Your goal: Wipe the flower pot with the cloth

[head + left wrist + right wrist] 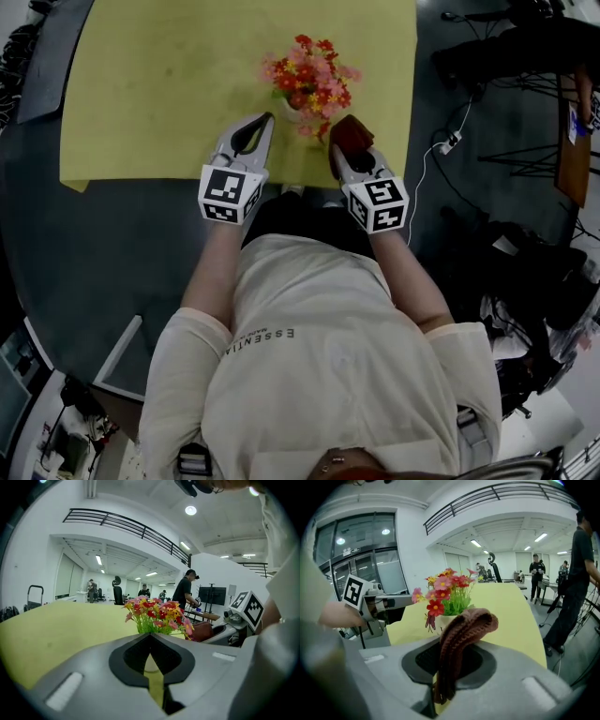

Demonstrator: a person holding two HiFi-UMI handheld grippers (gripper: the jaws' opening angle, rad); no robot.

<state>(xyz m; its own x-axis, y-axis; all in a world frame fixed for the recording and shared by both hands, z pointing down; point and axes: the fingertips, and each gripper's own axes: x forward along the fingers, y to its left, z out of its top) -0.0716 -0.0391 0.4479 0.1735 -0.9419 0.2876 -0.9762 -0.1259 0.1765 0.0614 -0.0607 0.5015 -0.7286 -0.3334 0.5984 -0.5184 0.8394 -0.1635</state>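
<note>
Head view — outstretched left gripper [268, 119] closed, right gripper [343, 152] clamping cloth [354, 133], flanking flower pot [292, 113].

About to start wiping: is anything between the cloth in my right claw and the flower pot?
Nothing visible does. Only bare yellow table separates the cloth, shut in the right claw, from the flower pot; blossoms hang beside its rim.
</note>
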